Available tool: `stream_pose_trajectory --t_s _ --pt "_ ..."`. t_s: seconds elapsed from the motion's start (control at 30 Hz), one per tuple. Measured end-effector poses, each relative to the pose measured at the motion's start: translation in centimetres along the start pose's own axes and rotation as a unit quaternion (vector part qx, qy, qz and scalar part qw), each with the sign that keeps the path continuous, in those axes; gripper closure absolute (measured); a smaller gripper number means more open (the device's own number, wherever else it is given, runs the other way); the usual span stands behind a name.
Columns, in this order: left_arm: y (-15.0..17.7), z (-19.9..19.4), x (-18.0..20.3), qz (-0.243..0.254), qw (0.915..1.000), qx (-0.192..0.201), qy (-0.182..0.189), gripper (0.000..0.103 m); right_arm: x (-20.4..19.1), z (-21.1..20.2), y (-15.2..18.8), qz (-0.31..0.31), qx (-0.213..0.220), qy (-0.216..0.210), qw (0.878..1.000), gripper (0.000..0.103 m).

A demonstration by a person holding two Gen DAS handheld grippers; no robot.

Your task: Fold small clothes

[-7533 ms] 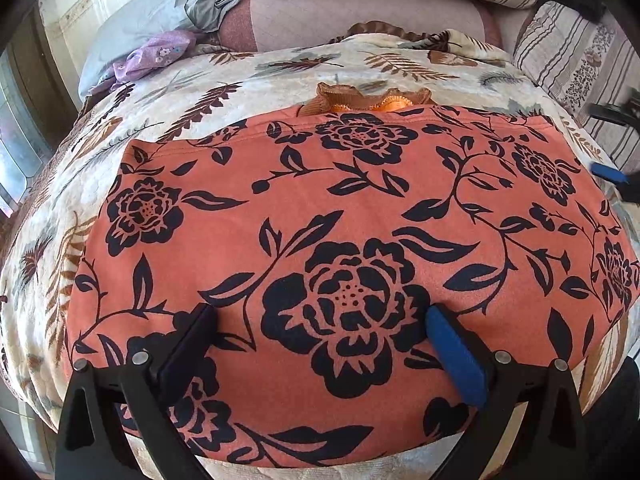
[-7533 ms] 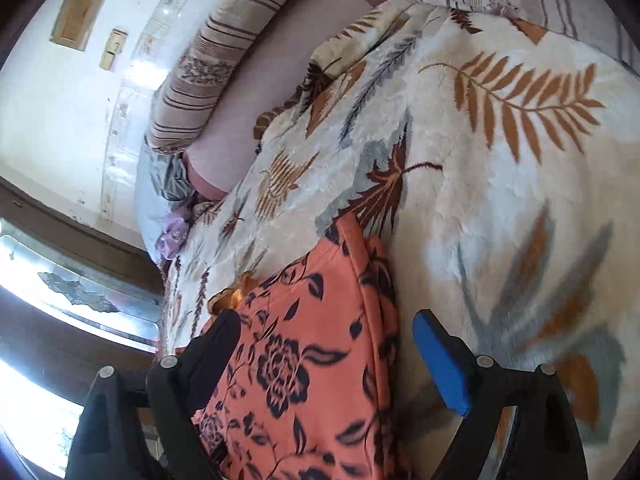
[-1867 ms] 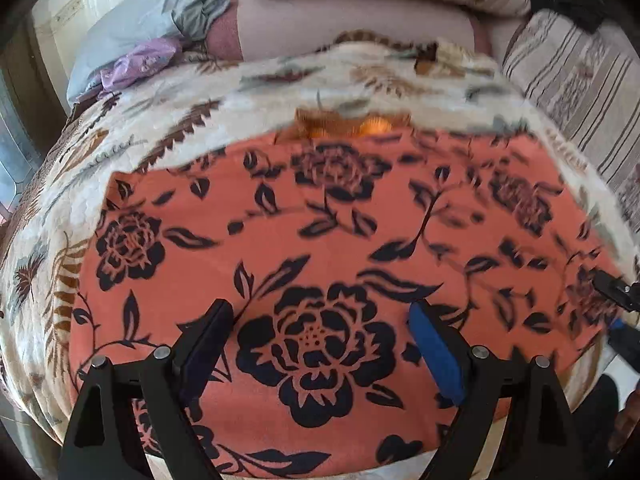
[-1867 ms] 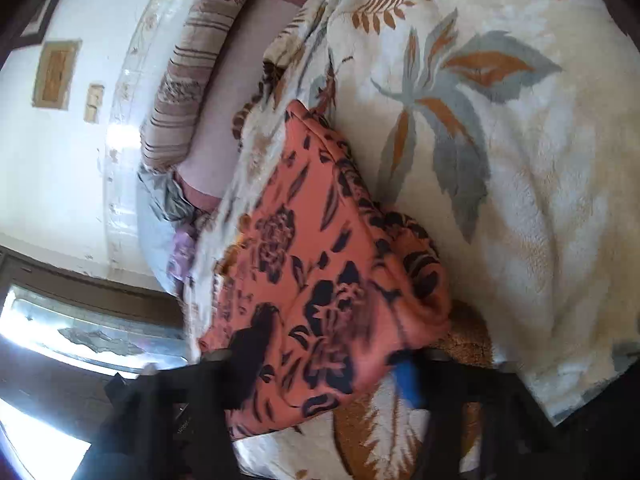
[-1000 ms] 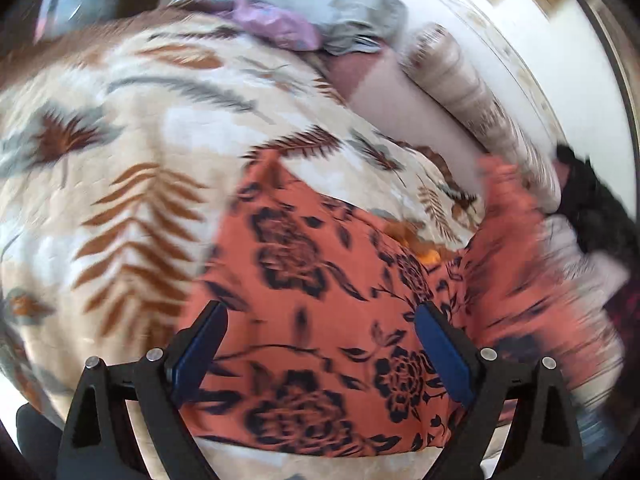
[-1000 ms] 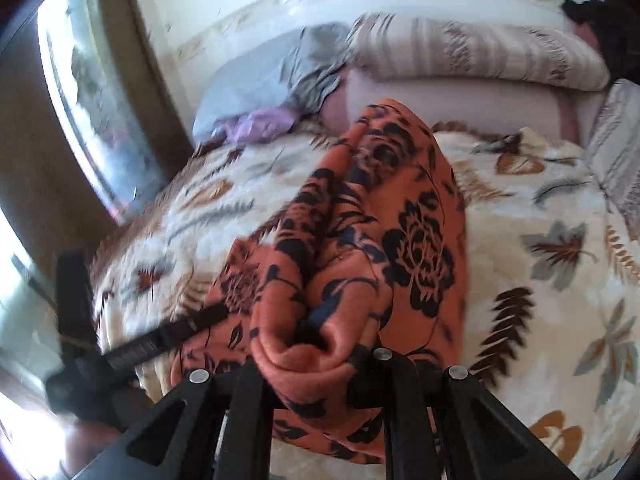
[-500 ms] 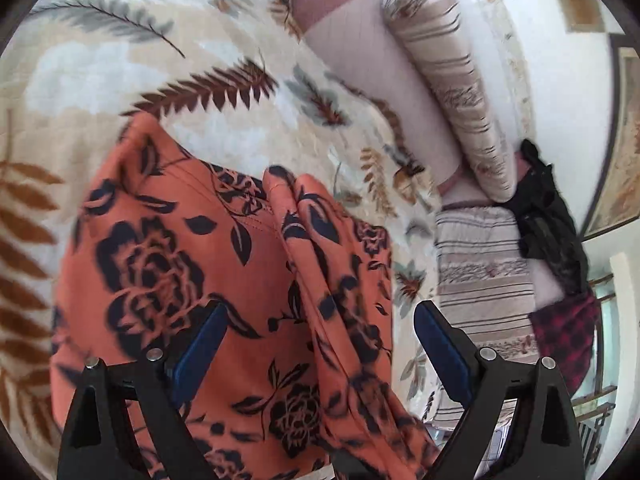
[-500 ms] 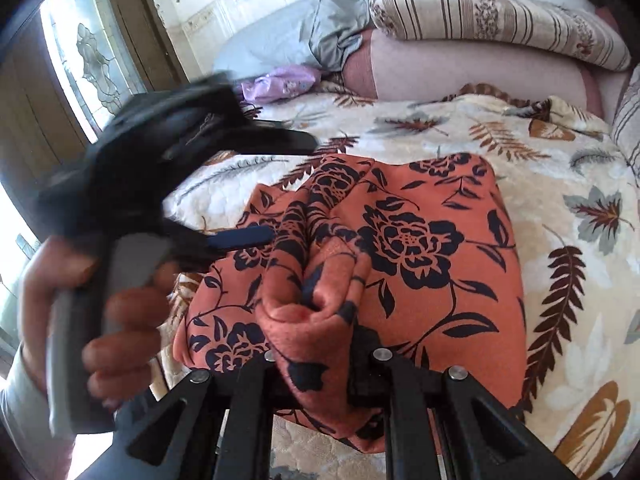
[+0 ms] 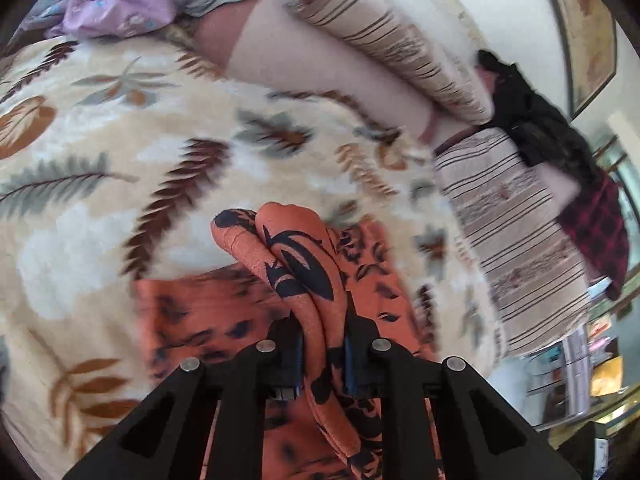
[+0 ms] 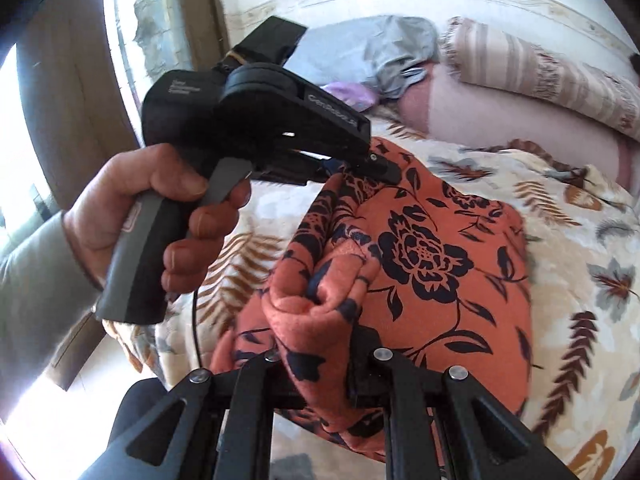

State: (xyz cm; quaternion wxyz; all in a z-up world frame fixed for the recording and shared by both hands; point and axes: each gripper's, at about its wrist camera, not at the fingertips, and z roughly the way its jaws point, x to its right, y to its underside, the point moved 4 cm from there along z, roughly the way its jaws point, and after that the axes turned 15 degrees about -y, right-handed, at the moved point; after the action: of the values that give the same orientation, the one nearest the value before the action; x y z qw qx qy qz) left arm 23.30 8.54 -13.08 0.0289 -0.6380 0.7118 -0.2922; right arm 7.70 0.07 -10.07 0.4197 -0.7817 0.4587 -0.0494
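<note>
An orange garment with black flowers (image 10: 424,248) lies half folded on the leaf-patterned blanket (image 10: 580,280). In the left wrist view a bunched fold of the orange garment (image 9: 296,248) stands up between the fingers of my left gripper (image 9: 322,344); its jaws are closing and the pads press on the cloth. My right gripper (image 10: 320,364) is shut on a thick rolled edge of the same garment near the bed's front. A hand (image 10: 160,208) holds the left gripper (image 10: 360,164), which pinches the garment's far left corner in the right wrist view.
Striped bolsters (image 9: 384,48) and a pink pillow (image 10: 500,120) line the head of the bed. A lilac cloth (image 9: 120,12) and grey bedding (image 10: 372,52) lie at the back left. Black and plaid clothes (image 9: 560,152) sit at the right. A window (image 10: 24,120) stands left.
My left gripper has swung right and closed on a raised fold of the garment. My right gripper, still holding its edge, has carried the cloth over toward the left gripper.
</note>
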Motion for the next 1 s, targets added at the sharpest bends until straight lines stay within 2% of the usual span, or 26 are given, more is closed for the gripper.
stream_pose_trajectory --t_s 0.07,0.1,0.17,0.27,0.33,0.37,0.43,0.47,0.5,0.53,0.57,0.6,0.7,0.77,0.83,0.93,1.0 --pt "1.1 2.8 -2.8 -0.014 0.9981 -0.042 -0.042 0.087 -0.5 3.6 1.3 0.008 -0.036 -0.012 0.999 0.09" --pt "1.8 3.9 -3.9 -0.021 0.9969 -0.056 -0.051 0.087 -0.6 5.4 2.1 0.013 -0.062 -0.011 0.998 0.09" --pt "1.8 3.2 -4.4 -0.04 0.9982 -0.039 -0.023 0.087 -1.3 5.9 2.2 0.01 -0.063 -0.007 0.998 0.09" --pt "1.0 0.6 -2.7 -0.005 0.9997 0.009 -0.021 0.088 -2.2 3.9 0.7 0.009 -0.039 -0.013 0.999 0.09" --pt "0.8 -0.2 -2.3 0.006 0.9995 0.026 -0.018 0.088 -2.9 3.3 0.4 0.0 -0.032 -0.009 0.999 0.09" --pt "0.8 0.2 -2.9 0.002 0.9996 0.021 -0.019 0.087 -2.7 3.7 0.6 -0.001 -0.034 -0.006 0.999 0.09" --pt "1.7 2.6 -4.6 0.0 0.9984 -0.014 -0.055 0.086 -2.7 5.4 1.5 0.014 -0.053 -0.009 0.998 0.083" --pt "2.0 3.5 -5.2 -0.005 0.9983 -0.019 -0.055 0.083 -2.5 6.6 2.3 0.023 -0.067 -0.014 0.997 0.079" --pt "2.1 3.2 -5.6 -0.015 0.9991 -0.005 -0.039 0.082 -2.5 7.2 2.8 0.023 -0.066 -0.019 0.997 0.072" --pt "2.1 2.6 -5.9 -0.023 0.9991 0.002 -0.037 0.08 -3.0 6.8 3.0 0.013 -0.049 -0.027 0.998 0.057" --pt "2.1 2.3 -6.0 -0.022 0.9987 0.009 -0.045 0.078 -3.5 6.6 3.1 0.012 -0.046 -0.052 0.998 0.042" --pt "2.1 2.0 -5.9 -0.017 0.9983 0.011 -0.055 0.078 -4.0 6.6 3.3 0.018 -0.048 -0.081 0.995 0.02" --pt "2.3 0.7 -5.9 -0.018 0.9966 0.016 -0.079 0.078 -4.8 6.4 3.7 0.01 -0.049 -0.081 0.995 0.019" --pt "2.8 -0.7 -5.6 -0.022 0.9948 0.024 -0.096 0.078 -4.3 5.4 3.6 0.042 -0.031 -0.103 0.993 0.019" --pt "3.6 -3.3 -4.9 -0.031 0.9952 0.042 -0.082 0.08 -3.6 4.0 3.7 0.064 -0.012 -0.118 0.991 0.019" --pt "6.1 -5.9 -3.5 -0.045 0.9952 0.073 -0.047 0.076 -3.2 2.0 4.3 0.077 0.004 -0.136 0.988 0.019" --pt "8.2 -5.3 -3.1 -0.05 0.995 0.054 -0.068 0.076 -3.0 -0.1 4.9 0.087 0.019 -0.15 0.985 0.019"
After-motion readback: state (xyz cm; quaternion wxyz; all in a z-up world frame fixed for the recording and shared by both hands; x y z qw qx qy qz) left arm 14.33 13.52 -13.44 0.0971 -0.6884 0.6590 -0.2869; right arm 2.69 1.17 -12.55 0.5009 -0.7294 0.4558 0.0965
